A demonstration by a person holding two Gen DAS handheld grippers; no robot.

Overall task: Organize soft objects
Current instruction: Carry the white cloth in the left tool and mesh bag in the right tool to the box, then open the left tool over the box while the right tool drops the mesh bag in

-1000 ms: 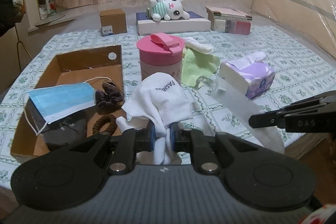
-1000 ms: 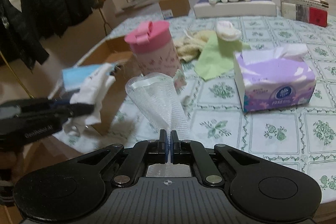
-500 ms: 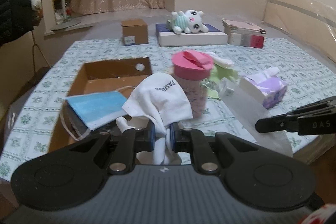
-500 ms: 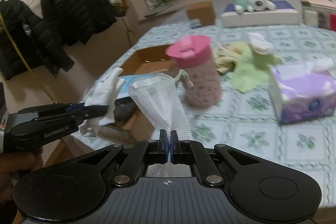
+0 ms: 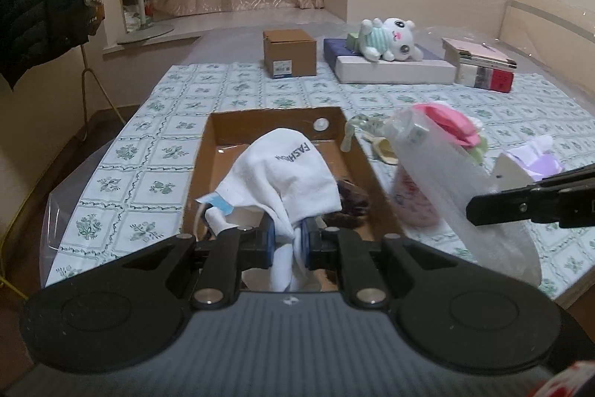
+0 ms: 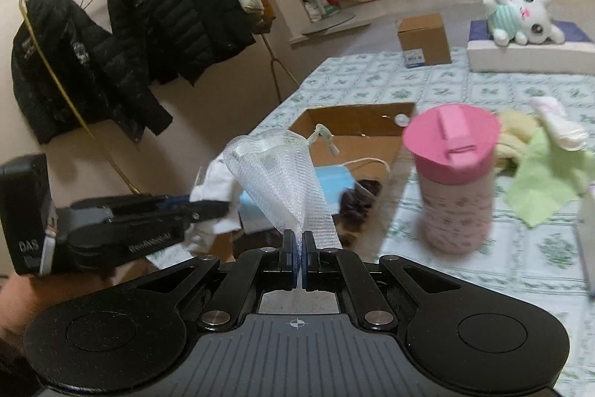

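My left gripper [image 5: 288,242] is shut on a white sock [image 5: 288,170] printed "FASHION", held up over the near end of an open cardboard box [image 5: 215,140]. My right gripper [image 6: 298,257] is shut on a white mesh pouch [image 6: 282,170] with a pale green drawstring. In the left wrist view the pouch [image 5: 457,188] hangs to the right of the sock, the right gripper [image 5: 528,205] coming in from the right edge. In the right wrist view the left gripper [image 6: 208,207] holds the sock [image 6: 215,199] just left of the pouch. A blue face mask [image 6: 333,179] and a dark scrunchie [image 6: 357,199] lie in the box [image 6: 357,121].
A pink-lidded cup [image 6: 455,177] stands right of the box. Beyond it lie a green cloth [image 6: 543,181], yellow and white soft items [image 6: 520,133] and a purple tissue pack [image 5: 535,160]. A plush toy [image 5: 386,38], books [image 5: 479,66] and a small carton [image 5: 290,58] sit at the back. Coats [image 6: 178,10] hang left.
Both grippers have drawn back toward the table's near left corner, still gripping the sock and the pouch. The box now sits straight ahead of the left gripper, the cup and tissues farther right.
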